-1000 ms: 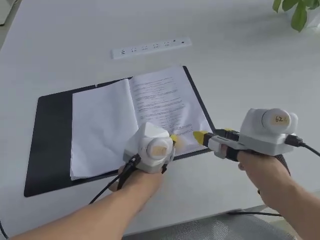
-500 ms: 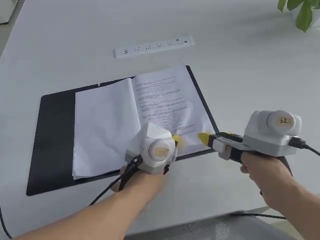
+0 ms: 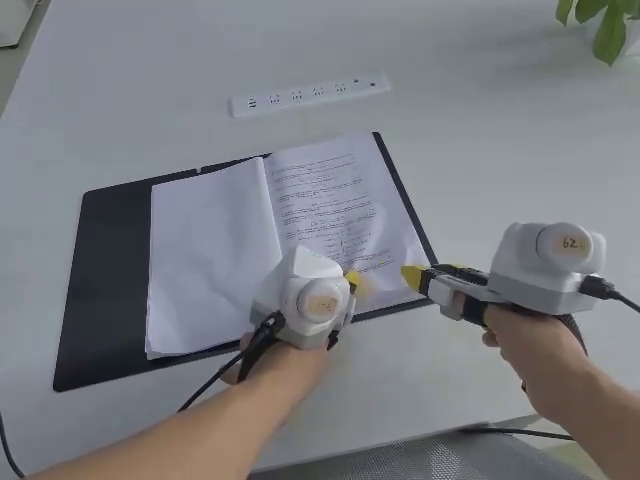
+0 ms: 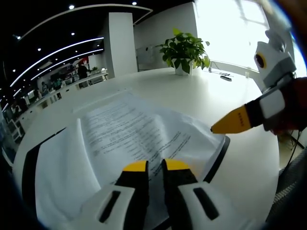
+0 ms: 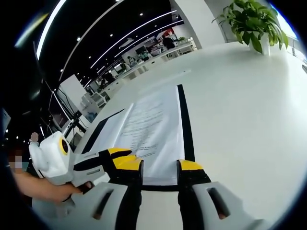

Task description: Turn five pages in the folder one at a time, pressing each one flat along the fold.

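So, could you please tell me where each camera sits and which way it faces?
Head view: on the headset, facing forward and down at the open folder; the person's arms, left gripper and right gripper show.
Left gripper view: on the left gripper, facing along its fingers over the printed page toward the plant.
Right gripper view: on the right gripper, facing along the folder's right edge; the left hand shows at left.
Shared: both gripper views show the printed page and plant.
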`<control>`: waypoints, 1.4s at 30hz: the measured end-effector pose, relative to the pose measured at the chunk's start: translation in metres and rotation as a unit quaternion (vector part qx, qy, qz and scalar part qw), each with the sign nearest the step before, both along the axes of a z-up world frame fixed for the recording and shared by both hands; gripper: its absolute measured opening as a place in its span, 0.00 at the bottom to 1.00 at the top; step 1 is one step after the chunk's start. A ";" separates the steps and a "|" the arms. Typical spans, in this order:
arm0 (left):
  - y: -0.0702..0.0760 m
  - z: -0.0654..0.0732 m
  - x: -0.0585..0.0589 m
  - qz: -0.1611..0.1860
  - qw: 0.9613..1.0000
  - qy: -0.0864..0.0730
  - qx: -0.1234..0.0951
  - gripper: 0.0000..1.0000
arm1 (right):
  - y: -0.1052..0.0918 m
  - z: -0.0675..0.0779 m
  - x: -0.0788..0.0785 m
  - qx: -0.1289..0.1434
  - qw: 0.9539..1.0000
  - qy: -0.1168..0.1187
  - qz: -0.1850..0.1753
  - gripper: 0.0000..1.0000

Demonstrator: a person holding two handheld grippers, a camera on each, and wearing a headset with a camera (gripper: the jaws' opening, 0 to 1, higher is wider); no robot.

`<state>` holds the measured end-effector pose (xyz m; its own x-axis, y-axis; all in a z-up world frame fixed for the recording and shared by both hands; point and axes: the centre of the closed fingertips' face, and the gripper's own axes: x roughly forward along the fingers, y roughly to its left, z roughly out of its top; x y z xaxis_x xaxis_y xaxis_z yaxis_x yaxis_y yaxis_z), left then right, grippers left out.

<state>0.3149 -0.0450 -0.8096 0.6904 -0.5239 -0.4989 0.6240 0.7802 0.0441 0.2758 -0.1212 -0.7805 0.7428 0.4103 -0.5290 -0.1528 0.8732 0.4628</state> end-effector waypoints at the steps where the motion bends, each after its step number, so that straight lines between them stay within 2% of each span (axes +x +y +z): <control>1: 0.000 0.000 0.000 0.000 1.000 0.000 0.000 0.10 | 0.000 -0.001 0.000 0.001 1.000 0.004 0.000 0.26; 15: 0.000 0.000 0.001 0.000 1.000 0.002 0.000 0.10 | -0.006 -0.004 0.000 -0.002 1.000 0.004 -0.010 0.10; 20: 0.000 0.000 0.000 0.000 1.000 0.002 0.000 0.10 | -0.009 -0.002 0.001 -0.002 1.000 0.001 -0.014 0.00; 30: 0.000 0.001 -0.001 0.005 1.000 0.005 -0.007 0.11 | -0.006 0.004 0.000 -0.005 1.000 -0.007 -0.012 0.00; 36: 0.003 0.004 -0.004 -0.006 1.000 0.013 -0.001 0.12 | -0.002 0.016 0.000 0.002 1.000 -0.020 -0.008 0.00; 42: 0.016 0.008 -0.010 -0.002 1.000 0.023 -0.001 0.12 | 0.010 0.030 -0.001 0.014 0.999 -0.034 0.005 0.00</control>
